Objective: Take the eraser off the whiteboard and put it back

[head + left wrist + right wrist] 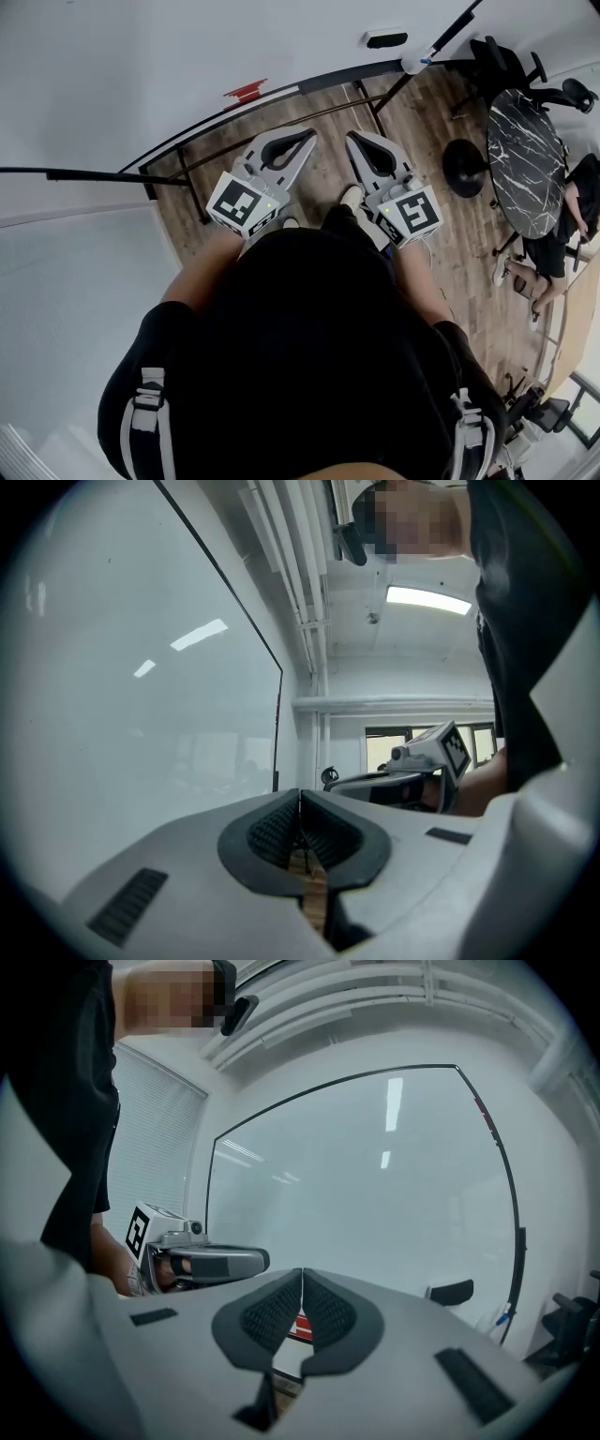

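Eraser position not settled: two small items cling low on the whiteboard point(112, 84), and I cannot tell which one is the eraser. One is a red block point(246, 91) near the board's lower edge. The other is a black-topped block point(385, 38), further along towards the board's corner. Neither block is touched by a gripper.

Left gripper point(307, 139): clenched, ribbed pads point(281, 829) pressed together along one line, nothing between them. Only wooden floor point(441, 244) shows through the gap beneath.

Right gripper point(354, 141): likewise clenched and empty. In the right gripper view the red block shows through the opening below the pads, beyond them and on the board face, not in the grip.

Both grippers are held side by side in front of the person's black top point(309, 356), tips pointing towards the board and clear of it.

Further out: round dark marble-patterned table point(525, 159), black office chairs point(511, 61) beside it, and a seated person point(562, 244) at the right edge.
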